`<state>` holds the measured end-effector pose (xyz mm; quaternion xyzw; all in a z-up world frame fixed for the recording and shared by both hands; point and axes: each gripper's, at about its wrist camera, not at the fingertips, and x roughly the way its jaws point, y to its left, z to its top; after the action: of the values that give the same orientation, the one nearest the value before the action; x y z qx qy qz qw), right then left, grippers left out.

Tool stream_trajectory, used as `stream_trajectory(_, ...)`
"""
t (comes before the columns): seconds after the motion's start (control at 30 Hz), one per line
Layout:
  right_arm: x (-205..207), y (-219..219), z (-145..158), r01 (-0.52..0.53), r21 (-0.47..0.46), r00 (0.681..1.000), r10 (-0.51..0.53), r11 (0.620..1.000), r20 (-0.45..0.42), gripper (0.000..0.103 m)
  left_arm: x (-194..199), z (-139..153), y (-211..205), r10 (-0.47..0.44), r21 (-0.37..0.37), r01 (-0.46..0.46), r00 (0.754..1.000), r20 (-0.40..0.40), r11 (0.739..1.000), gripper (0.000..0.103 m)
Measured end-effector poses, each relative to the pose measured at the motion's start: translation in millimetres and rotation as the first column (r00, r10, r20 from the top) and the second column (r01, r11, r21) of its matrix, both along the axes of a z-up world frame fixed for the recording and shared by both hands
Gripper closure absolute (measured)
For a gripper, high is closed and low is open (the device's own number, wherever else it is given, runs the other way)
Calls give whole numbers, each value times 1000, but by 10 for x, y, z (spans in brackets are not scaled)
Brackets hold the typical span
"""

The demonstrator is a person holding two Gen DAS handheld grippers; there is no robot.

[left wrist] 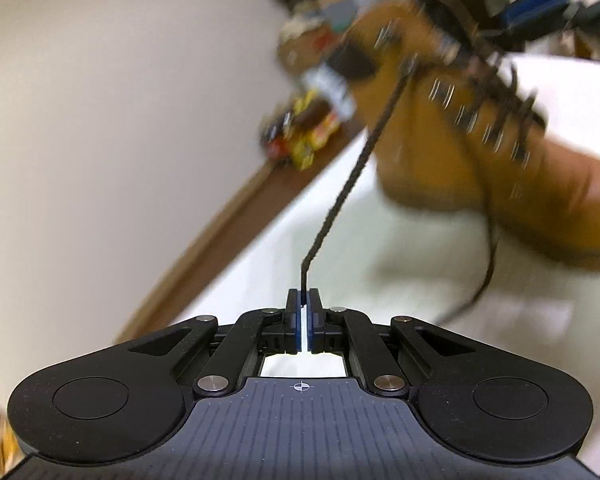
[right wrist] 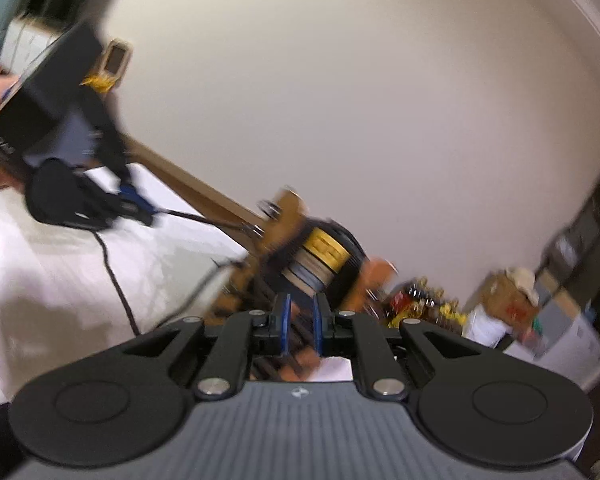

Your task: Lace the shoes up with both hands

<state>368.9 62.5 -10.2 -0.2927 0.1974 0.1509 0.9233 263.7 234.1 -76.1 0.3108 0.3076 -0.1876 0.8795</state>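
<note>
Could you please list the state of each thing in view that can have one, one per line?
Left tool: shut on the lace.
Lace: dark, pulled taut from the left tool to a hook high on the boot.
Right tool: open, nothing gripped, right over the boot.
Boot: tan, resting on the white cloth, lower part laced, top not yet tied.

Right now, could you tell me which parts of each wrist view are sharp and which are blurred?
Left wrist view: the left gripper and the taut lace near its fingers are sharp; the tan boot and the clutter along the wall smear with motion. Right wrist view: the right gripper is fairly crisp, while the boot and the left gripper are streaked; both views bow at the edges.
</note>
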Motion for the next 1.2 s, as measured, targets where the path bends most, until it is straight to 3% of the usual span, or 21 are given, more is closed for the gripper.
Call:
stream_trajectory(0.1, -63, -215, -61, 42, 30, 998, -41, 999, -38, 91, -21, -154, 107, 38, 41, -35, 997, -68, 999, 101)
stream_trajectory(0.27, -151, -355, 45, 41, 81, 996, -35, 996, -79, 91, -12, -334, 122, 99, 155, -83, 990, -98, 984, 103)
stream_trajectory(0.47, -386, -199, 80, -12, 117, 997, 21, 993, -80, 91, -2, -118, 160, 49, -50, -53, 995, -89, 997, 99)
stream_trajectory(0.53, -390, -139, 68, -24, 122, 995, 35, 992, -90, 91, -11, -68, 130, 10, -81, -17, 996, -90, 997, 96)
stream_trajectory(0.83, -409, -16, -39, -71, 129, 988, 88, 989, -129, 91, 93, -245, 231, -57, 31, 62, 989, -133, 998, 90)
stream_trajectory(1.03, -297, 49, -108, -95, 156, 979, 120, 983, -163, 91, 316, -213, 295, -129, 56, 139, 980, -150, 989, 87)
stream_trajectory(1.2, -198, 66, -150, -88, 202, 973, 127, 976, -193, 91, 501, -190, 328, -181, 20, 191, 955, -235, 981, 94)
